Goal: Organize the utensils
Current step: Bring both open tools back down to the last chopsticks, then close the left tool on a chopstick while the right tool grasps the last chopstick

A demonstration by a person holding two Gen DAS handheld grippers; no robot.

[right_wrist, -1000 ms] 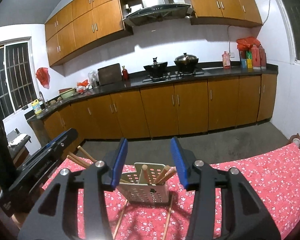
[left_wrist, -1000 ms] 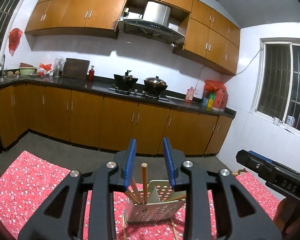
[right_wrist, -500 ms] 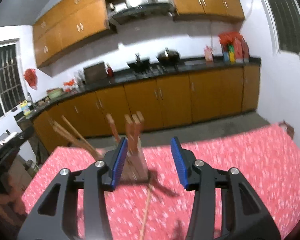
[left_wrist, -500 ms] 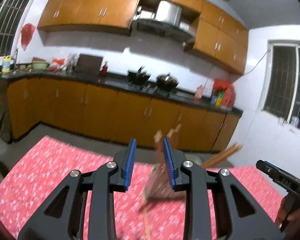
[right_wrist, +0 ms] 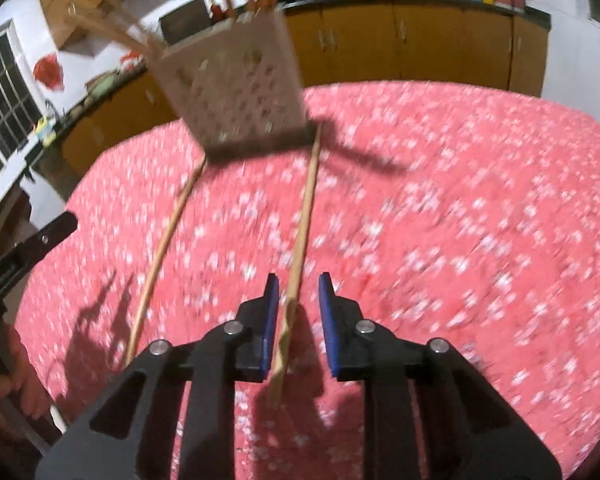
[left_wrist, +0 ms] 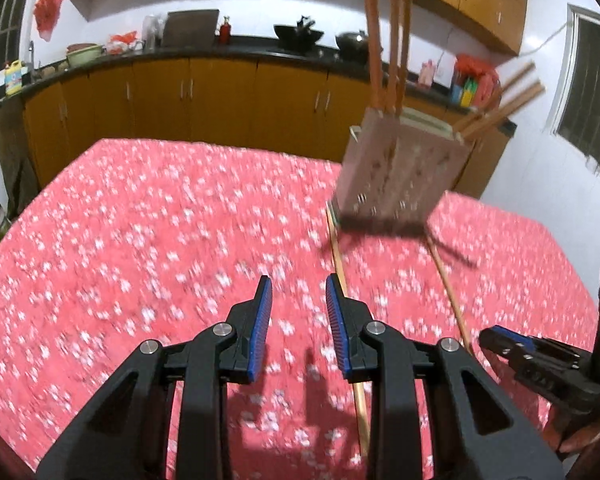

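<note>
A perforated beige utensil holder [left_wrist: 400,172] stands on the red floral tablecloth [left_wrist: 140,240] with several wooden chopsticks [left_wrist: 388,48] upright and leaning in it. Two loose chopsticks lie on the cloth in front of it. My left gripper [left_wrist: 298,292] is open and empty, low over the cloth, with one loose chopstick [left_wrist: 342,272] running just right of its right finger. My right gripper [right_wrist: 298,288] straddles the other loose chopstick [right_wrist: 304,216]. Its jaws are closing, with a gap still showing beside the stick. The first chopstick [right_wrist: 160,248] lies to its left.
The holder [right_wrist: 236,92] is blurred in the right wrist view. The right gripper [left_wrist: 508,344] shows at the left view's right edge, and the left gripper's body [right_wrist: 32,244] and a hand [right_wrist: 12,384] at the right view's left edge. Kitchen cabinets [left_wrist: 220,92] stand behind the table.
Both grippers have dropped toward the table and tipped downward, so the cloth now fills the views. The right jaws have narrowed around a loose chopstick. The left jaws keep the same gap.
</note>
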